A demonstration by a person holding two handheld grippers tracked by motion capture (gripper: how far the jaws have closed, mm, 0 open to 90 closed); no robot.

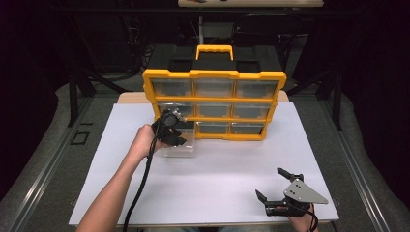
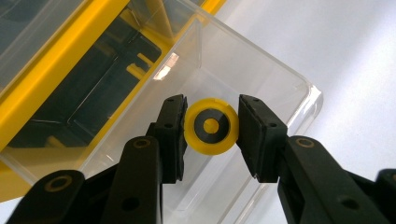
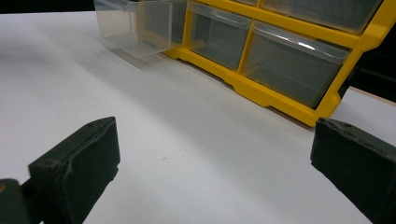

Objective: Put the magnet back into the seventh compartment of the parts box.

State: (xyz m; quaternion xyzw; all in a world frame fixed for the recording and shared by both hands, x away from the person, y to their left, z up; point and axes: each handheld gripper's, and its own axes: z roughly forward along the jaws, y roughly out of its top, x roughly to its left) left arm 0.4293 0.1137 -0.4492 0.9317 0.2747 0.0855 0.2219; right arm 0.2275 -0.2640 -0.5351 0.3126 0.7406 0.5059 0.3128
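A yellow-framed organiser (image 1: 214, 104) with clear drawers stands upright at the back of the white table. Its bottom-left drawer (image 1: 180, 145) is pulled out onto the table. My left gripper (image 1: 175, 130) hovers over that drawer. In the left gripper view it (image 2: 211, 126) is shut on a small yellow wheel with a black centre (image 2: 210, 126), held above the drawer's clear inside (image 2: 243, 74). My right gripper (image 1: 273, 186) rests near the table's front right corner, open, with nothing between its fingers (image 3: 79, 163).
The white table top (image 1: 217, 169) spreads between the drawer and the right gripper. The organiser's closed bottom drawers (image 3: 289, 65) lie ahead of the right gripper. A black cable (image 1: 140, 188) trails from the left gripper. Dark floor and frames surround the table.
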